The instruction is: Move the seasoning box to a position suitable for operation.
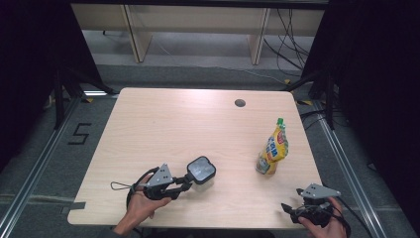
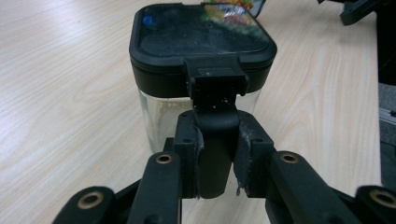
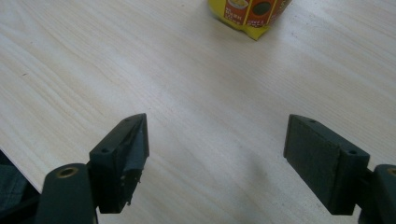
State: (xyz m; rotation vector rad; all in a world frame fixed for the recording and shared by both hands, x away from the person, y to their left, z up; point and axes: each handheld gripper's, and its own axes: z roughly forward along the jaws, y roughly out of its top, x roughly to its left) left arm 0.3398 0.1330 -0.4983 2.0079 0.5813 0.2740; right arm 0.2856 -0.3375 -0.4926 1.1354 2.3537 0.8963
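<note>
Black pads of the left gripper (image 2: 215, 154) clamped on the black latch handle (image 2: 215, 116) hanging down the near side of the container (image 2: 201, 70), the handle pinched between both pads. Same left gripper (image 1: 184, 182) low over the near left part of the wooden table (image 1: 173, 124) in the high view, held in the left hand (image 1: 141, 206), jaws pointing right at the container (image 1: 201, 171). Square container upright on the tabletop, clear walls under a black lid (image 2: 203, 39). Right gripper (image 3: 217, 154) released, jaws wide apart, bare wood between the pads. That right gripper (image 1: 289, 210) at the near right corner of the table, in the right hand (image 1: 327, 225). Yellow pouch (image 1: 275, 148) with a green cap (image 1: 281, 120) standing upright on the right half of the table, well apart from the container, beyond the right gripper; its yellow bottom edge (image 3: 247, 14) at the top of the right gripper view.
</note>
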